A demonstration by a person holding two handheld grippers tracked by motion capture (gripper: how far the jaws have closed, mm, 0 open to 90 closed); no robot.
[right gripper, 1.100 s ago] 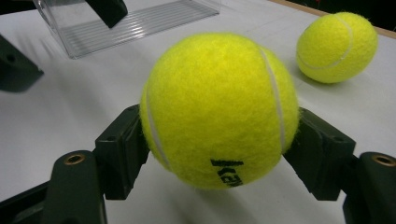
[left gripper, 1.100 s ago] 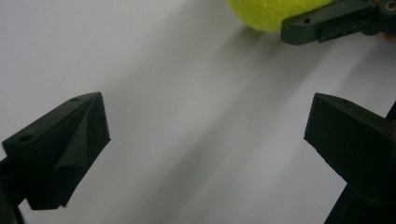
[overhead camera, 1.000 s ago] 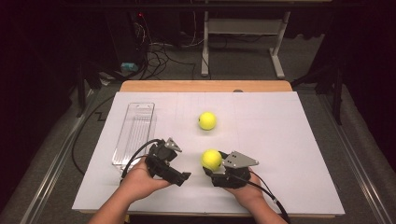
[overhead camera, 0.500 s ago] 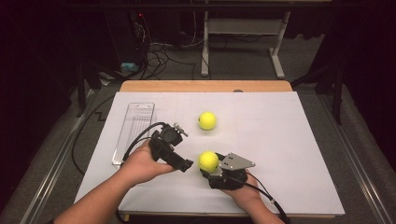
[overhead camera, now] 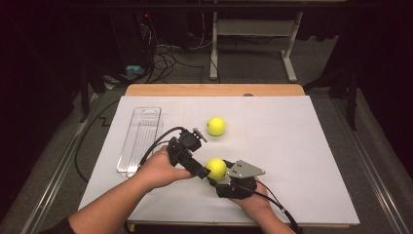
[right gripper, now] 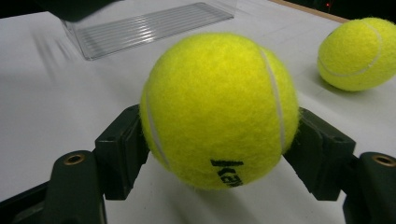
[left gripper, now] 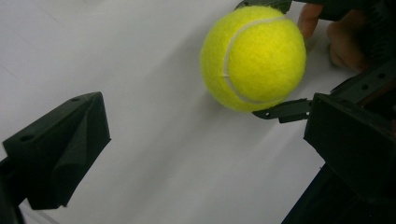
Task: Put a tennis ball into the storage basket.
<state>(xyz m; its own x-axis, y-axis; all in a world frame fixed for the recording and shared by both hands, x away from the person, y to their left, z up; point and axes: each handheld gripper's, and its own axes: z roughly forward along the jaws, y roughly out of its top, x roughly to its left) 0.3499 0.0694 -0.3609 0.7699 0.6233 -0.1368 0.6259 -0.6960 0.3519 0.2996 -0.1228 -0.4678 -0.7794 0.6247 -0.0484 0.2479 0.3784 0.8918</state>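
A yellow tennis ball [overhead camera: 215, 167] [right gripper: 219, 109] rests on the white table sheet [overhead camera: 292, 146] near its front edge. My right gripper [overhead camera: 217, 176] [right gripper: 219, 140] is shut on it, with a black pad pressed on each side. My left gripper [overhead camera: 197, 163] [left gripper: 208, 116] stands open just left of that ball, jaws spread wide with nothing between them. In the left gripper view the held ball [left gripper: 254, 58] lies beyond the jaw tips, toward the upper right. A second tennis ball [overhead camera: 216, 126] [right gripper: 357, 53] lies loose farther back, in the middle of the sheet.
A clear ribbed plastic tray [overhead camera: 140, 141] [right gripper: 149, 28] lies lengthwise along the sheet's left side. The left gripper's cable [overhead camera: 160, 139] loops over the sheet beside it. A wooden table edge [overhead camera: 214, 90] runs along the back, with cables and a stand on the floor beyond.
My left hand has moved away from the table's front edge and a little right and up, closing in on the held ball. The right gripper and both balls have stayed put.
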